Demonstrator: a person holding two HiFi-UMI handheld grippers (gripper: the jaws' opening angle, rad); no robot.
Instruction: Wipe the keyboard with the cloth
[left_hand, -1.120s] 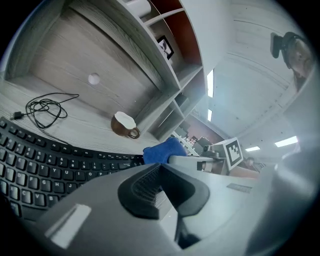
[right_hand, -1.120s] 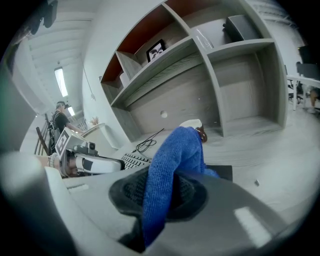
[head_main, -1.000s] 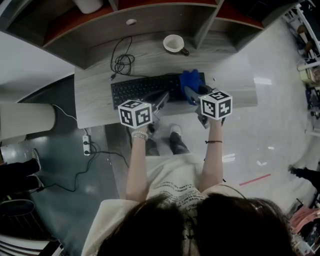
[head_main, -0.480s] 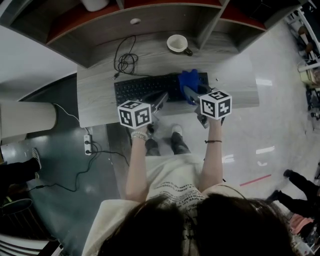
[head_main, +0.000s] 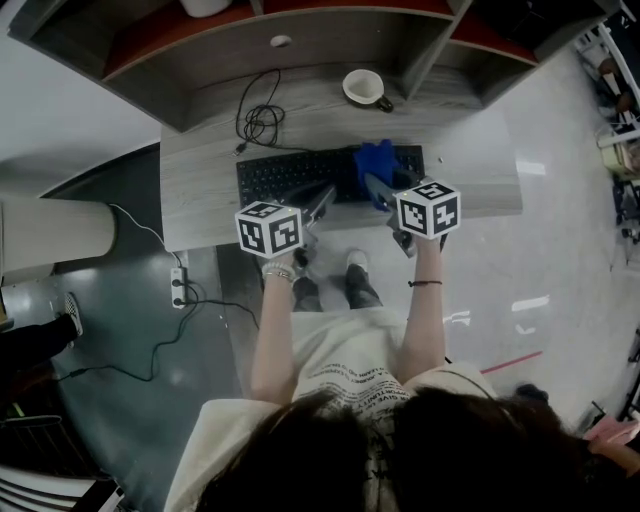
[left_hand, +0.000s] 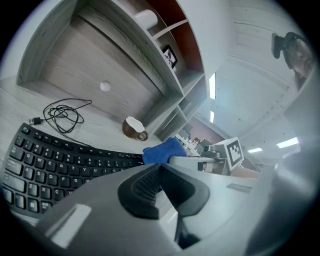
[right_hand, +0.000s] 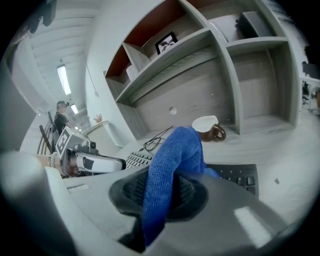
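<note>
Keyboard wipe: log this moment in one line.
right gripper: shut on cloth | cloth: on keyboard, right part | left gripper: shut, empty

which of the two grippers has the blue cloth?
The right gripper: its jaws are shut on the blue cloth, over the right part of the black keyboard. The left gripper has its jaws together with nothing between them.

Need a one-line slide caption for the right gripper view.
Right gripper shut on the blue cloth, black keyboard and mug beyond.
</note>
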